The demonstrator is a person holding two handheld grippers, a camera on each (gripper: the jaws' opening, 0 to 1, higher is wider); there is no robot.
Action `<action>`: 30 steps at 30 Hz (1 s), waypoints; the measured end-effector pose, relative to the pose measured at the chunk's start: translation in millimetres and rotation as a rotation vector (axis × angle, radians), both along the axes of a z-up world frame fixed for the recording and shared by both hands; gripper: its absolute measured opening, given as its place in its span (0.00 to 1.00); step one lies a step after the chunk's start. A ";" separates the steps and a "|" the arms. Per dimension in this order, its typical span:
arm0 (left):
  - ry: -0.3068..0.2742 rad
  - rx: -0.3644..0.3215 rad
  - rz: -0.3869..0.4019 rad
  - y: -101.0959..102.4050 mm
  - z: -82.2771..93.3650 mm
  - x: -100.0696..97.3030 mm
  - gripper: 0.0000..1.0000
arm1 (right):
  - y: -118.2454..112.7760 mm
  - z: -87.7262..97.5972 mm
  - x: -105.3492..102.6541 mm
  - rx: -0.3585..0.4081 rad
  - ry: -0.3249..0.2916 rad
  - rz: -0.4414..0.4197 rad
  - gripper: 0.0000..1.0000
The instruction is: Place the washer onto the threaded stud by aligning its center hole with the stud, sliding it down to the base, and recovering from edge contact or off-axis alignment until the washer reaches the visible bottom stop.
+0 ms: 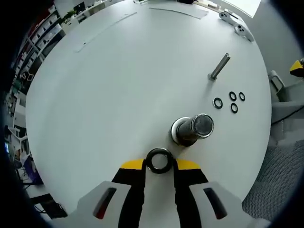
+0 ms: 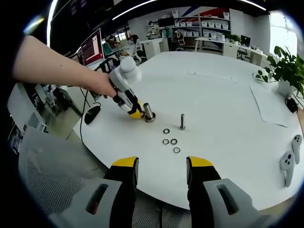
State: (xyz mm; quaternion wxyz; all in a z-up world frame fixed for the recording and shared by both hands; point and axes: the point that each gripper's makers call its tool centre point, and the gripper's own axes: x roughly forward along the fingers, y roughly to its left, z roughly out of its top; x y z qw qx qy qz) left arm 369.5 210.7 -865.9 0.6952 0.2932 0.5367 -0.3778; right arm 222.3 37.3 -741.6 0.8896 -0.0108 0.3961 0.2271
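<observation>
A large black washer (image 1: 158,160) sits between the yellow tips of my left gripper (image 1: 159,165), which is shut on it. Just beyond it, up and to the right, stands the thick threaded stud (image 1: 192,129) on its round base flange; the washer is beside the stud, not over it. From the right gripper view, a hand holds the left gripper (image 2: 136,113) right against the stud (image 2: 149,112). My right gripper (image 2: 161,171) is open near the table's front edge, with nothing between its fingers.
A thin upright bolt (image 1: 219,66) (image 2: 182,121) stands past the stud, with several small washers (image 1: 232,101) (image 2: 171,141) lying near it. White controllers (image 2: 287,161) lie at the table's right, and a potted plant (image 2: 285,71) and a paper sheet (image 2: 270,107) sit farther back.
</observation>
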 end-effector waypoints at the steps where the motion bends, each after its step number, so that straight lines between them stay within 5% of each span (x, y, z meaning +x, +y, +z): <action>1: 0.000 0.003 0.002 -0.4 0.3 -0.2 0.21 | -0.2 0.0 0.1 0.000 0.000 -0.001 0.43; 6: -0.002 -0.001 0.015 0.5 -0.6 0.1 0.20 | -1.4 -0.2 0.4 -0.001 0.001 -0.005 0.43; 13: 0.042 0.054 -0.036 4.6 -0.6 -23.8 0.20 | 0.8 -0.2 0.1 -0.002 0.000 0.001 0.43; 30: 0.046 0.073 0.006 3.2 -0.6 -23.9 0.21 | 1.7 -0.7 -0.4 -0.006 0.000 0.007 0.43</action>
